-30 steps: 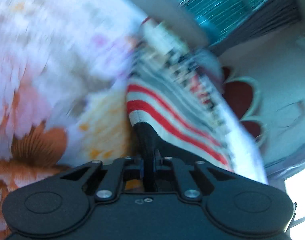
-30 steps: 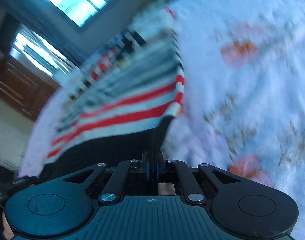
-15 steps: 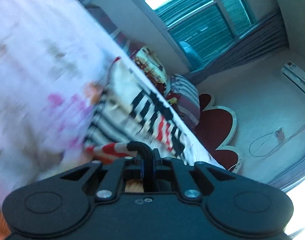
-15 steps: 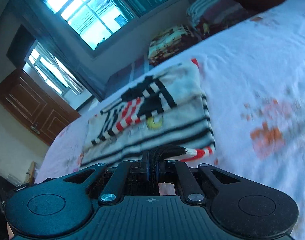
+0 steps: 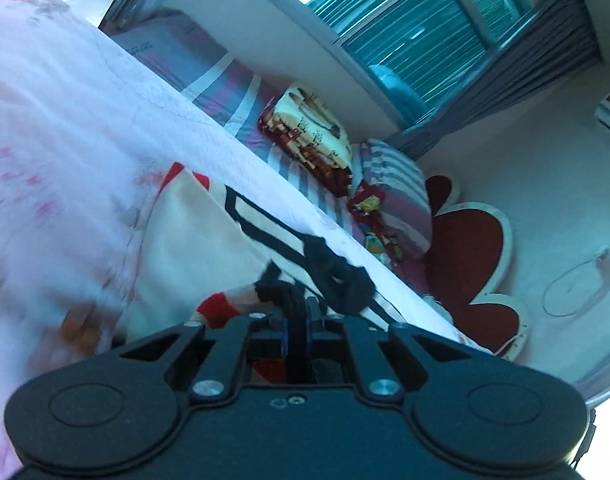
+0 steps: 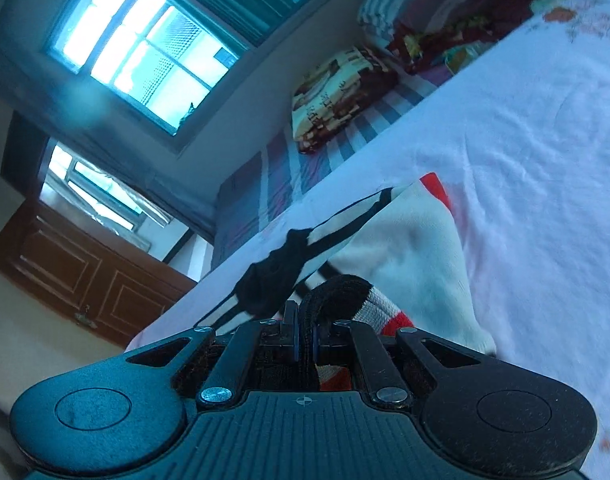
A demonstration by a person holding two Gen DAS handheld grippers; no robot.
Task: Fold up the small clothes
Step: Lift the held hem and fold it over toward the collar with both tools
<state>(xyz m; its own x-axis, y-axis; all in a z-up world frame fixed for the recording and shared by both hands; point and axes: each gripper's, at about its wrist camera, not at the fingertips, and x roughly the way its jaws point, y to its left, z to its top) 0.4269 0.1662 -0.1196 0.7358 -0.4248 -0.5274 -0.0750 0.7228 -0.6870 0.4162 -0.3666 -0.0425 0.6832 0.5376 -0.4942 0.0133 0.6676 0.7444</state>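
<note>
Left gripper [image 5: 301, 312] reads as clamped tight on the dark hem of the small garment [image 5: 193, 248]; its jaws show almost no gap, with black trim bunched between them. Right gripper [image 6: 305, 328] is likewise pinched on the same hem, a black band with red and white stripes curling over its pads.

I see the garment lying on the bed [image 5: 65, 112], on a pale floral sheet. It is cream with bold black lines and a red patch at the far corner. The near edge is lifted off the sheet at both grippers; the far part rests flat.

Beyond the sheet's far edge, a striped under-sheet [image 6: 281, 168] shows. On it sits a folded patterned blanket [image 6: 337, 92], and just beside that a striped pillow [image 5: 397, 188]. A red scalloped headboard [image 5: 473, 256] stands behind the pillow.

No containers that I can make out in either view. Window [image 6: 137, 48] and a brown wooden door [image 6: 77, 272] sit in the background of the right wrist view.
</note>
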